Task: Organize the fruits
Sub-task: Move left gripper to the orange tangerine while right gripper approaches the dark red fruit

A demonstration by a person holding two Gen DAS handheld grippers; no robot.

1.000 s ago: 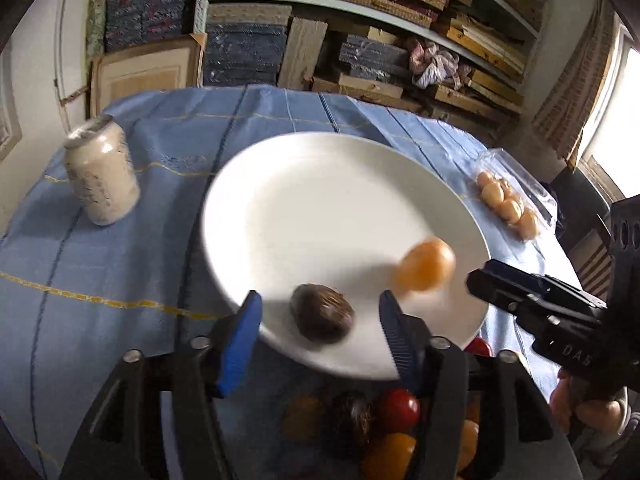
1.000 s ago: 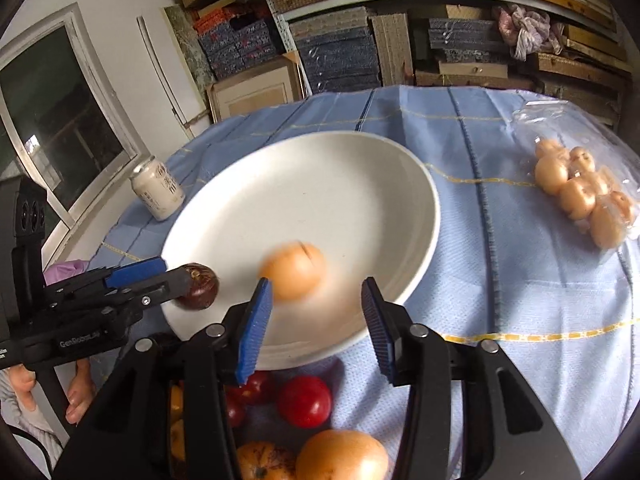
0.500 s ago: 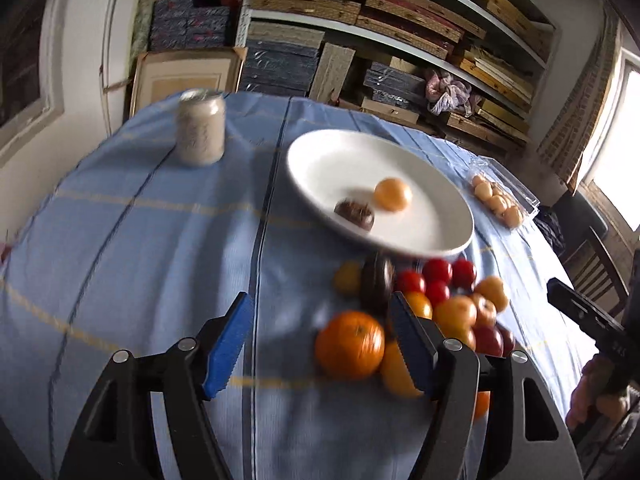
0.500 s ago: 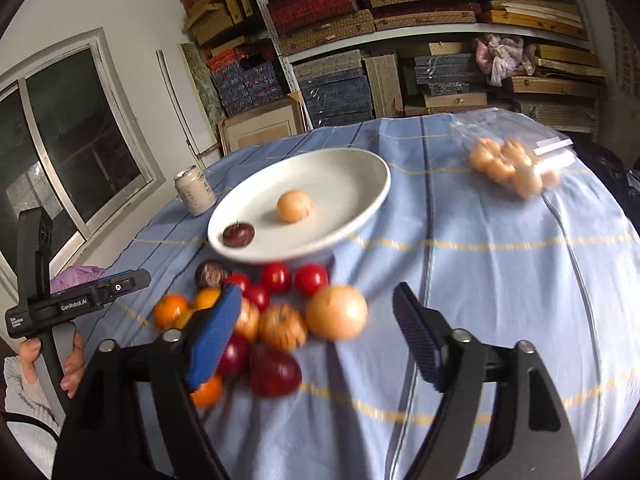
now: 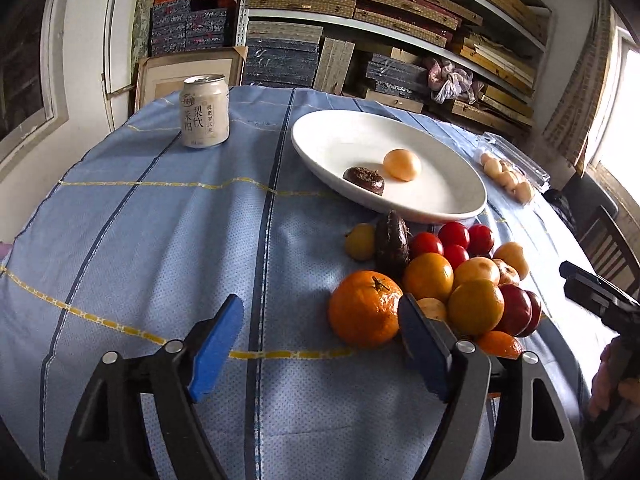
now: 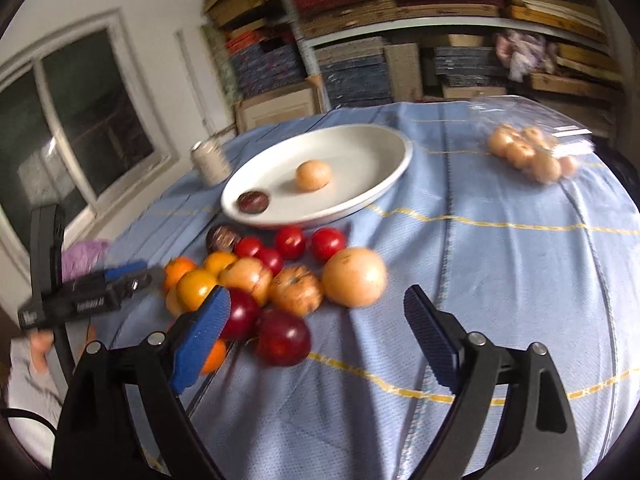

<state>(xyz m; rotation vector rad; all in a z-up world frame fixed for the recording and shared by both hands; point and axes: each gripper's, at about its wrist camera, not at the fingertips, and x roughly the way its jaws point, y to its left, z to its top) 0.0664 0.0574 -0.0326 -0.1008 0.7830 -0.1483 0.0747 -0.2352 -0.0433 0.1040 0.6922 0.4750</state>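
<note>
A white plate (image 5: 340, 140) (image 6: 360, 152) on the blue cloth holds a dark wrinkled fruit (image 5: 364, 179) (image 6: 253, 201) and a pale orange fruit (image 5: 402, 165) (image 6: 313, 175). In front of it lies a pile of fruit: a tangerine (image 5: 366, 308), red tomatoes (image 5: 454, 236) (image 6: 328, 242), a dark red plum (image 6: 284, 338) and a big pale orange fruit (image 6: 354, 276). My left gripper (image 5: 320, 312) hovers near the tangerine, jaws opening, nothing between them. My right gripper (image 6: 316, 300) faces the pile, jaws opening, pads touching no fruit.
A drink can (image 5: 205, 112) (image 6: 210, 160) stands at the far left of the table. A clear pack of small pale fruits (image 5: 508, 178) (image 6: 528, 152) lies far right. Shelves of boxes stand behind. A chair (image 5: 608, 232) is to the right.
Both grippers let go of their fruits over the plate, drew back from it and opened wider. The two fruits now lie on the plate, and the pile has come into view.
</note>
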